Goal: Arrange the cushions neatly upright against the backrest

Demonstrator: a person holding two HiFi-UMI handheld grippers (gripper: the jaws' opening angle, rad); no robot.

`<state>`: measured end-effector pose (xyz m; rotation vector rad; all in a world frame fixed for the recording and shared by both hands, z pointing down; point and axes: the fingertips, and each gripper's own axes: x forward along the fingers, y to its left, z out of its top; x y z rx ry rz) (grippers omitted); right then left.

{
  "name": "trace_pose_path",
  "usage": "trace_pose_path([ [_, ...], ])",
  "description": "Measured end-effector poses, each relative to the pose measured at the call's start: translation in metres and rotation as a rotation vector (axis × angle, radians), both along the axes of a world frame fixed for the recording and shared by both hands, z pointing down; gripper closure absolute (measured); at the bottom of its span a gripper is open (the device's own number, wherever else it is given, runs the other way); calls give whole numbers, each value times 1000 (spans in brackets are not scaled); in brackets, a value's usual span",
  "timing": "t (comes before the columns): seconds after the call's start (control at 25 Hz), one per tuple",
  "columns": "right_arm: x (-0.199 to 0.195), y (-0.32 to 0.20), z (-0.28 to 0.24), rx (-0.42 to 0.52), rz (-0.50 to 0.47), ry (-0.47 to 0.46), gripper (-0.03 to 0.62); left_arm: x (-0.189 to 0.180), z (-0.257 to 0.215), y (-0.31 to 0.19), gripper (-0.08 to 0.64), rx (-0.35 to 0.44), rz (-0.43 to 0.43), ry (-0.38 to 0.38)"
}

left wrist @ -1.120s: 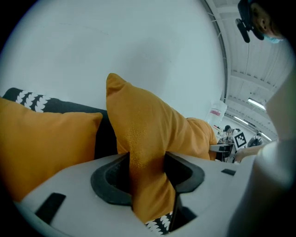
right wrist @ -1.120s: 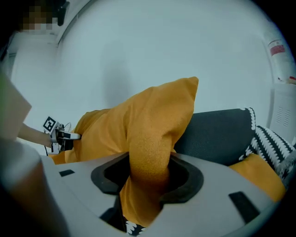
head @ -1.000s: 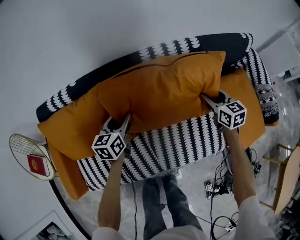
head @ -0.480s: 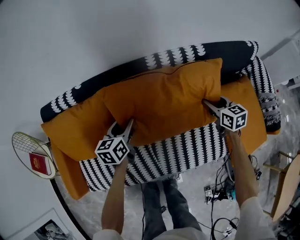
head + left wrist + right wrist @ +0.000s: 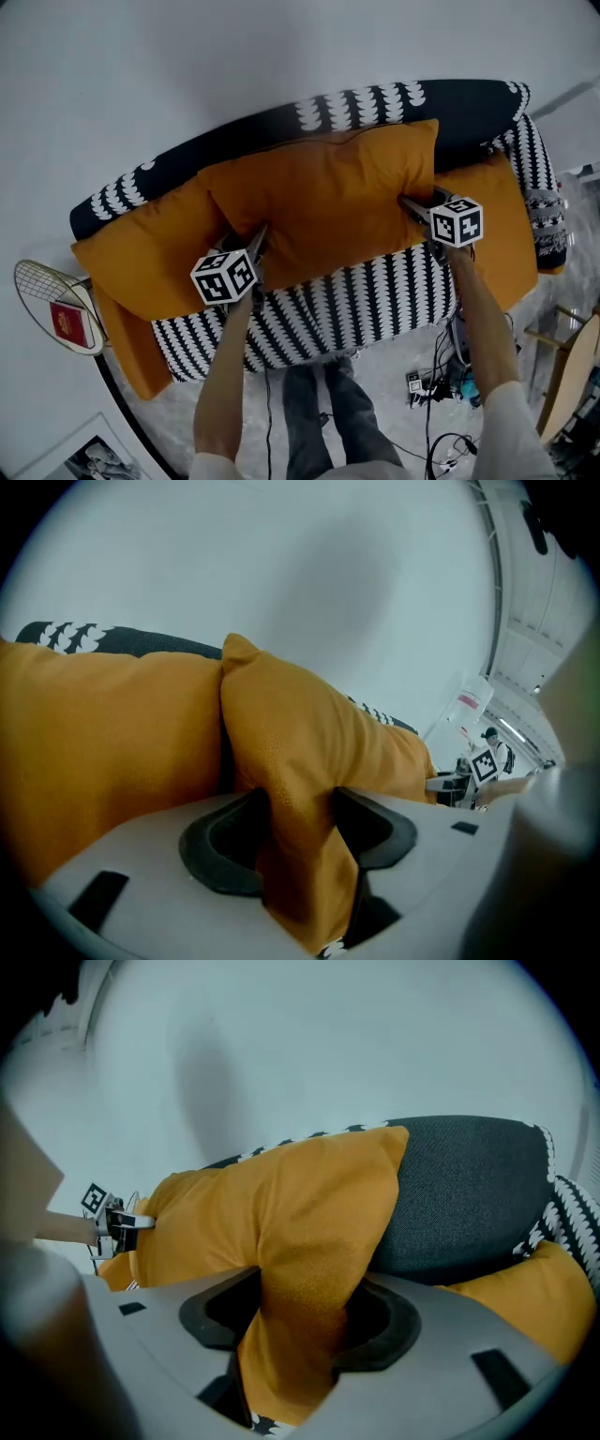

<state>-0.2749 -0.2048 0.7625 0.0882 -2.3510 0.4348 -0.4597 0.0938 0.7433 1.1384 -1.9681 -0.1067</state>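
Observation:
A black-and-white patterned sofa (image 5: 347, 305) holds three orange cushions. The middle cushion (image 5: 328, 202) stands against the dark backrest (image 5: 375, 103). My left gripper (image 5: 255, 239) is shut on its lower left corner, and my right gripper (image 5: 408, 202) on its lower right corner. In the left gripper view, orange fabric (image 5: 300, 752) is squeezed between the pads of the left gripper (image 5: 298, 832). The right gripper view shows the same fold (image 5: 309, 1213) in the right gripper (image 5: 300, 1321). Both pairs of jaws have just been opening a little with the fabric still between them. The left cushion (image 5: 141, 253) and right cushion (image 5: 502, 234) lean at the sides.
A racket with a red book on it (image 5: 52, 305) lies left of the sofa. Cables (image 5: 436, 375) trail over the floor in front, by the person's legs (image 5: 323, 403). A wooden chair (image 5: 572, 366) stands at the right. A plain wall rises behind the sofa.
Both grippers have come down with the middle cushion, which now sits lower against the backrest, its bottom edge nearer the seat.

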Motion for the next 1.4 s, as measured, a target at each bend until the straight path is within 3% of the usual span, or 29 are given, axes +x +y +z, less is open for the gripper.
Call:
trace_pose_path([
  [0.32,0,-14,11,31,73,-42,265,-10,15,-3,267,10,-1,-8],
  [0.48,22,-26,-9,103,151,-118,215,-3,-7,11,183,25,28,-143],
  [0.56,39,-33,-33,169,215,-186,215,1,-21,25,181,24,37,-212],
  [0.68,67,-29,-63,193,312,-285,216,6,-40,45,181,38,42,-287],
  [0.92,98,12,-97,203,354,-342,221,45,-70,21,184,101,150,-332],
  [0.96,102,20,-103,215,366,-348,261,51,-75,17,190,119,167,-336],
  [1.0,107,27,-109,229,380,-356,370,57,-82,13,226,140,185,-341],
  [1.04,113,35,-117,238,393,-370,485,65,-89,10,341,167,206,-345],
  [1.08,119,43,-124,240,402,-390,551,74,-96,7,483,198,230,-344],
  [1.16,136,55,-138,239,417,-420,563,95,-109,-3,523,246,287,-332],
  [1.4,220,78,-178,277,539,-409,565,168,-146,-43,525,306,481,-300],
])
